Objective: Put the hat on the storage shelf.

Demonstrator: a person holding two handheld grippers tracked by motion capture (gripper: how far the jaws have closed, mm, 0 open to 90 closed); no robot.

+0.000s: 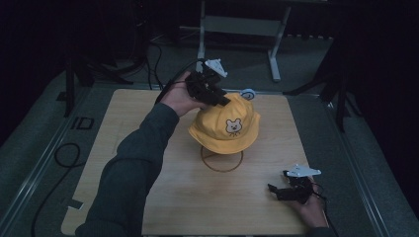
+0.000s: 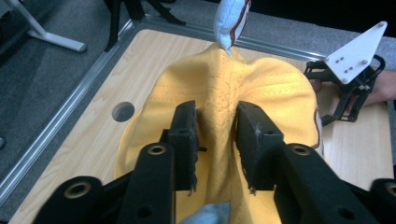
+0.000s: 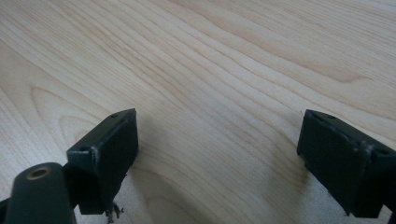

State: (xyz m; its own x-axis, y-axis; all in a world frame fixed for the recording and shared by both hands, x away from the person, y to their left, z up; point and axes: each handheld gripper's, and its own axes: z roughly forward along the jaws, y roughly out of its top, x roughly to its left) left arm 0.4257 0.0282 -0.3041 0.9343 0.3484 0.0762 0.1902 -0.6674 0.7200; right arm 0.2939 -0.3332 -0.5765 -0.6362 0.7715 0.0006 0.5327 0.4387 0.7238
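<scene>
Wooden table (image 1: 188,197); 1 yellow hat (image 1: 225,126); 2 claws

Pretty dim room overall, top of the frame is basically black. The light wood tabletop (image 1: 148,118) sits in the middle of the frame, edged by a metal rail (image 1: 44,163). Grey carpet-like floor (image 1: 29,133) all around it. A pale metal stand (image 1: 237,24) sits at top center, dark tripod legs (image 1: 341,98) at right, and a black cable (image 1: 66,155) loops at lower left.
</scene>
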